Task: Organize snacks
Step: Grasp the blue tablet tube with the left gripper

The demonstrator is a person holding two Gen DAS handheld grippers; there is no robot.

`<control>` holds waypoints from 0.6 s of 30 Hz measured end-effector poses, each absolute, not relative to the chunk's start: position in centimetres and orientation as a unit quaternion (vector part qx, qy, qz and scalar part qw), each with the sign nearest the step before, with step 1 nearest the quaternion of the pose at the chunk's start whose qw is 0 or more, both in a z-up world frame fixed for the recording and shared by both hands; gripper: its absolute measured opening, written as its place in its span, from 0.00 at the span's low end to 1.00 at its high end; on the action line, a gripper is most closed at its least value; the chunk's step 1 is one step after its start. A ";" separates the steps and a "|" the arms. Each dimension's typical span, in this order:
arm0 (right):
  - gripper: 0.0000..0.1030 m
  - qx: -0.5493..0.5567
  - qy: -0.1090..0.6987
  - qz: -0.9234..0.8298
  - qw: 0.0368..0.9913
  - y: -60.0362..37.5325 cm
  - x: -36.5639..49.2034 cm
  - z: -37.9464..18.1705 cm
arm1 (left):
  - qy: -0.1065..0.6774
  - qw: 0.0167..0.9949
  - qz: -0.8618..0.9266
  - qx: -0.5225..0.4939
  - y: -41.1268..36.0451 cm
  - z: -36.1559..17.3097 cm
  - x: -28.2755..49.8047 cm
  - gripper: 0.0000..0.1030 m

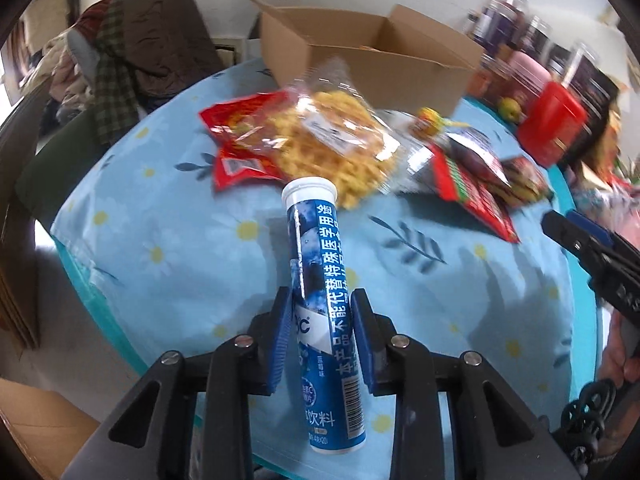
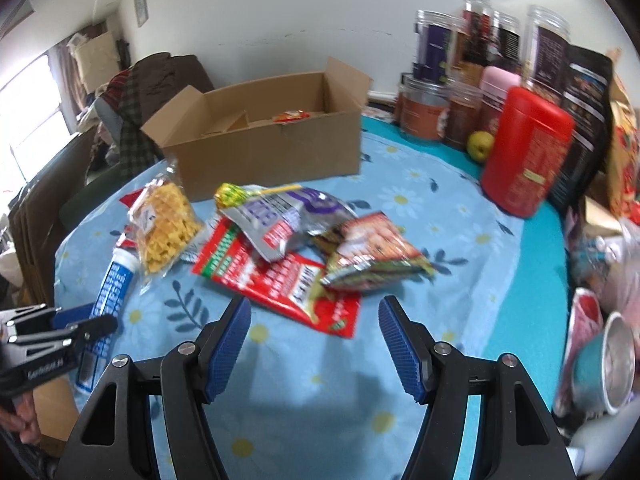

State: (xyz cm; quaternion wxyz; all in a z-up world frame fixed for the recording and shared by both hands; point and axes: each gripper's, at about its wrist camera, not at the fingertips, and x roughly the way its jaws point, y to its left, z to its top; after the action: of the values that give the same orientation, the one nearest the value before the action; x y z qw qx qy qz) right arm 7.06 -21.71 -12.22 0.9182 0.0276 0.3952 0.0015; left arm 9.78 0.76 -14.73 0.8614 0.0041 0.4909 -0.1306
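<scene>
Two grippers are at work here, one in each hand. The left gripper [image 1: 320, 336] has its jaws pinching the blue tube [image 1: 324, 304] near its lower half, with the white cap pointing away toward the snacks. I think the tube is held this way so it can be lifted off the desk [image 1: 168, 264] and carried to the cardboard box [image 2: 264, 136], which stands open at the far side (one small red packet already lies inside it). The right gripper [image 2: 316, 348] has its jaws spread wide with nothing between them, and it hangs over bare cloth just before the snack pile, likely ready for the next bag. That pile holds a clear bag of yellow snacks [image 2: 168, 224], a silver pouch [image 2: 280, 216] and a red packet [image 2: 288, 284], all lying loose and overlapping. The desk wears a light blue cloth with daisies. Tall jars [image 2: 452, 76] and a red canister [image 2: 524, 152] stand along the right edge, and clothes are heaped on a chair behind.
</scene>
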 end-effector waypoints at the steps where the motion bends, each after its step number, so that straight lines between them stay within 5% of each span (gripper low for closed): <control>1: 0.65 0.029 0.396 -0.001 0.918 -21.9 6.9 -12.3 | 0.490 0.861 -0.137 0.008 0.3 -14.7 9.4 0.29; 18: 0.73 0.010 0.425 0.039 0.904 -22.2 9.2 -14.5 | 0.497 0.854 -0.155 0.018 -2.0 -16.5 10.6 0.29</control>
State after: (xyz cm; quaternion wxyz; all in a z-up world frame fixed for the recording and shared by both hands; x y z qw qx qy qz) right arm 9.16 -22.22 -14.45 0.9045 0.0102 0.4246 0.0389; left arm 10.62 -2.04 -16.52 0.8535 0.0176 0.4973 -0.1545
